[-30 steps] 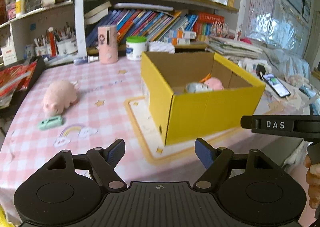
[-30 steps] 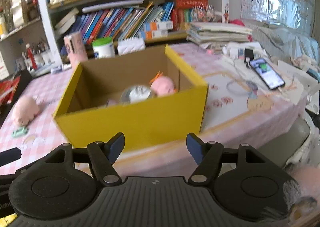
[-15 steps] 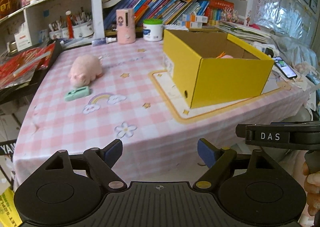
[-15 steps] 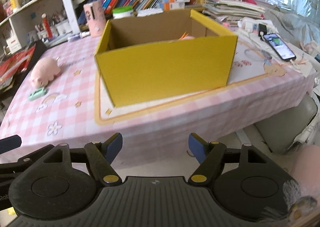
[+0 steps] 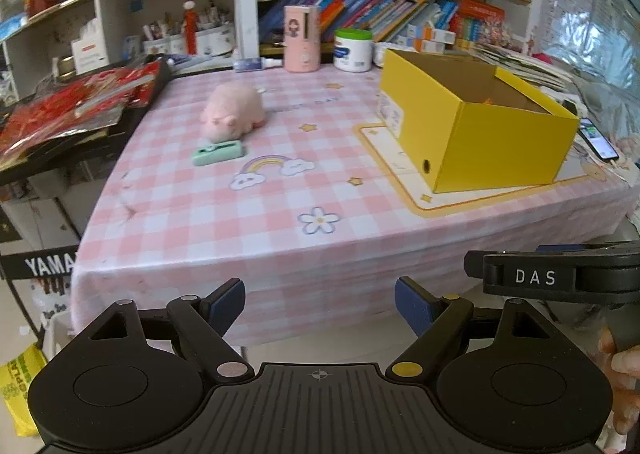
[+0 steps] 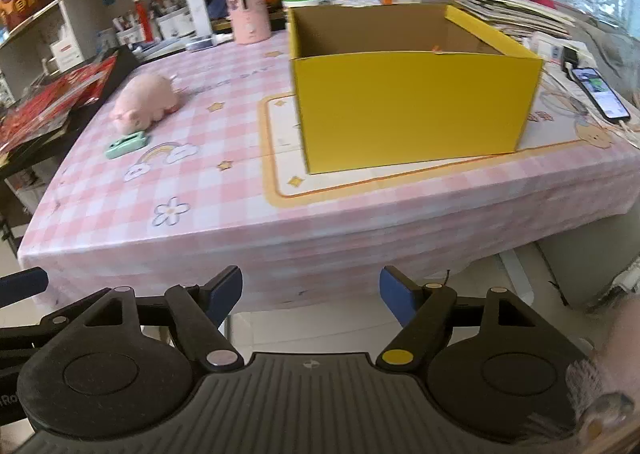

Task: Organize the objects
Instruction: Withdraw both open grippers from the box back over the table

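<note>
Left tongs [image 5: 320, 300] off the near edge of the surface [image 5: 240, 222], jaws apart, nothing between them. Pink-checked cloth on top. Pink plush pig [image 5: 234, 112] far left, a mint-green case [image 5: 218, 153] touching its near side. Open yellow box [image 5: 480, 134] to the right on a cream mat. Phone [image 5: 599, 138] just right of the box. Right tongs' arm [image 5: 556, 278] at near right edge.

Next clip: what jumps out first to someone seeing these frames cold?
The open yellow box dominates, standing on a yellow-bordered mat toward the right of the pink checked tablecloth. To its left a pink plush pig lies just behind a small mint-green item. Both grippers, left and right, hang open and empty off the table's near edge.
</note>
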